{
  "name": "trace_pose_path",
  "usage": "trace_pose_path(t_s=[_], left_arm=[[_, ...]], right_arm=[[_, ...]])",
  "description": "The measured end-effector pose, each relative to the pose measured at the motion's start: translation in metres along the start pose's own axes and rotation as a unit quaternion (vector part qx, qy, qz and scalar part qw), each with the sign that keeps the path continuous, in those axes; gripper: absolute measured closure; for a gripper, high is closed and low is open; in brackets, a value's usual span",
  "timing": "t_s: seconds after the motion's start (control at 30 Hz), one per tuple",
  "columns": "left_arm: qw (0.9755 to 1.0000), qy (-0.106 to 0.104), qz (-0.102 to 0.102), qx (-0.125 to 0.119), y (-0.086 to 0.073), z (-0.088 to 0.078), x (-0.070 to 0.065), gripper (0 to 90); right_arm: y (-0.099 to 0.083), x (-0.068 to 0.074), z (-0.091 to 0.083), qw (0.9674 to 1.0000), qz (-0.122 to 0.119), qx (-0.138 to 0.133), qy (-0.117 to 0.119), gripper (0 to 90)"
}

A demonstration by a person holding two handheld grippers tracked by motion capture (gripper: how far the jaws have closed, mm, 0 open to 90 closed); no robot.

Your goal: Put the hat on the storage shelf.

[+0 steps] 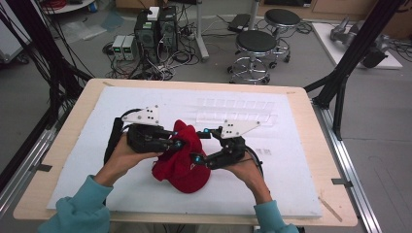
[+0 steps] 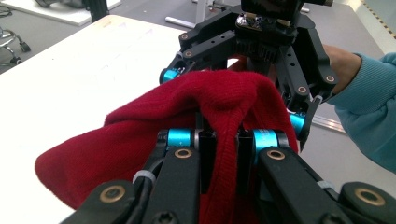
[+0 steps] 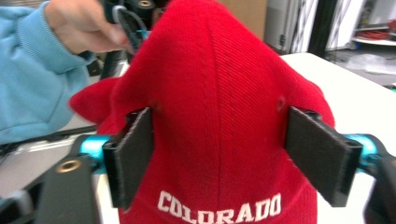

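Observation:
A red knit cap [image 1: 182,162] with white "COLORADO" lettering [image 3: 219,210] sits bunched up at the middle of the white mat, lifted between both grippers. My left gripper [image 1: 176,138] comes in from the left and is shut on a raised fold of the cap [image 2: 226,140]. The right gripper [image 1: 201,144] faces it from the right. Its jaws stand wide, astride the cap's front panel [image 3: 219,116], and both pads [image 3: 133,154] lie against the cap's sides. In the left gripper view the right gripper [image 2: 233,95] reaches over the cap's far edge.
A white foam mat [image 1: 291,184] covers most of the wooden table [image 1: 320,145]. Clear plastic strips [image 1: 238,110] lie on the mat behind the cap. Beyond the table's far edge are stools [image 1: 255,48], computer cases [image 1: 155,31] and cables on the floor.

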State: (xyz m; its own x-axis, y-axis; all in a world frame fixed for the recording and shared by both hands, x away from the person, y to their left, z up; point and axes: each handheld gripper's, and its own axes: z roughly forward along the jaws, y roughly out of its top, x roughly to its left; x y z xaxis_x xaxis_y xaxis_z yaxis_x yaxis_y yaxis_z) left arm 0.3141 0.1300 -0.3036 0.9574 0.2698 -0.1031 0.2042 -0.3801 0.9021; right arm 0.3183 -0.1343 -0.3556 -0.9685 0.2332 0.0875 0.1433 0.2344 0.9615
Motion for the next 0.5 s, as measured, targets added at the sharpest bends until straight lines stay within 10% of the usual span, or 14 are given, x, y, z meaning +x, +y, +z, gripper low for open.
trace_pose_path(t_s=[0.17,0.5], left_arm=[[1.0,-0.002,0.003,0.001,0.0001,0.0012,-0.0009,85.1],[1.0,0.004,0.005,0.007,-0.0001,0.0022,-0.0006,84.7]], right_arm=[[-0.0007,-0.0012,0.0002,0.9997,0.005,0.004,0.021,33.9],[0.0023,0.0013,-0.003,0.999,-0.018,0.027,0.029,84.3]])
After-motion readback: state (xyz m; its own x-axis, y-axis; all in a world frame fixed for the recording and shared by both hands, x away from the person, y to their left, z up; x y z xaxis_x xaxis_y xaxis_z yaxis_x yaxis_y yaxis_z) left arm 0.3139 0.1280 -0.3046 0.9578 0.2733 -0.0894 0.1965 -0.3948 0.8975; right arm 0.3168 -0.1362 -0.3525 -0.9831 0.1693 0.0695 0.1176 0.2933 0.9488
